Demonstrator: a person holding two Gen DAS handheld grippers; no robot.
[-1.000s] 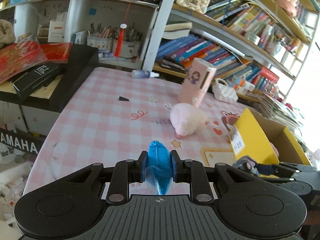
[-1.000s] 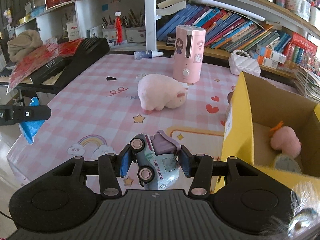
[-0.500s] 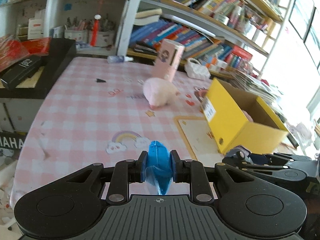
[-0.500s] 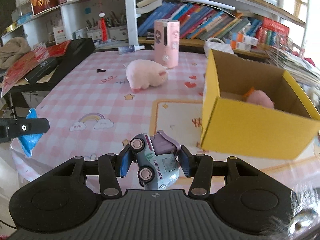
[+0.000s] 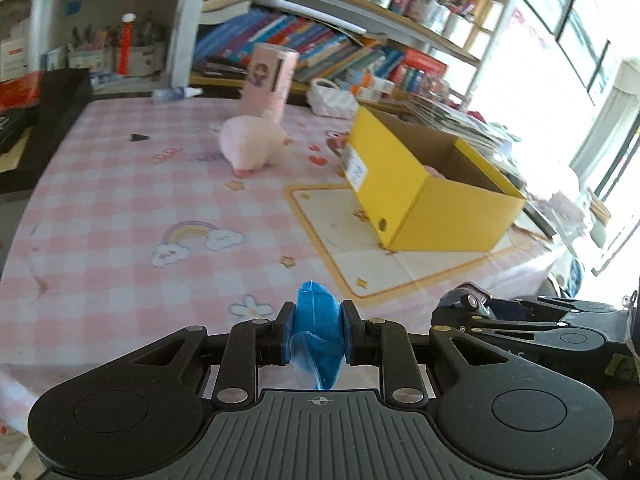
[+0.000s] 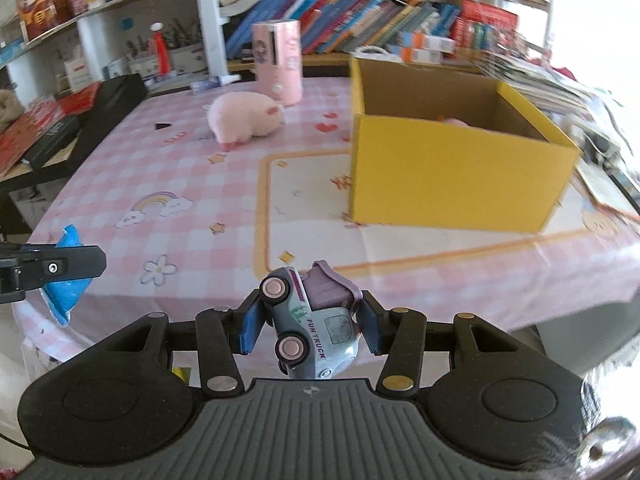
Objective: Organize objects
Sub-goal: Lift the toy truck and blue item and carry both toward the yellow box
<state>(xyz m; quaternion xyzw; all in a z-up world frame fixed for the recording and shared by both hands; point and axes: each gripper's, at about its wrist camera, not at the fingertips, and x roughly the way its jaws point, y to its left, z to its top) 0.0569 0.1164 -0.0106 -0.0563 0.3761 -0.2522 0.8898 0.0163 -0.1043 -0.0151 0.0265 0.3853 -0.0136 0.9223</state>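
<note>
My right gripper (image 6: 308, 322) pinches a toy truck (image 6: 310, 322) at lower centre. The yellow box (image 6: 452, 176) sits right of centre on the surface (image 6: 208, 200), a pink plush (image 6: 244, 118) at upper left.

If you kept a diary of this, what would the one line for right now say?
left gripper: shut on blue packet | right gripper: shut on toy truck | yellow box: open, on table | pink plush pig: on table
</note>
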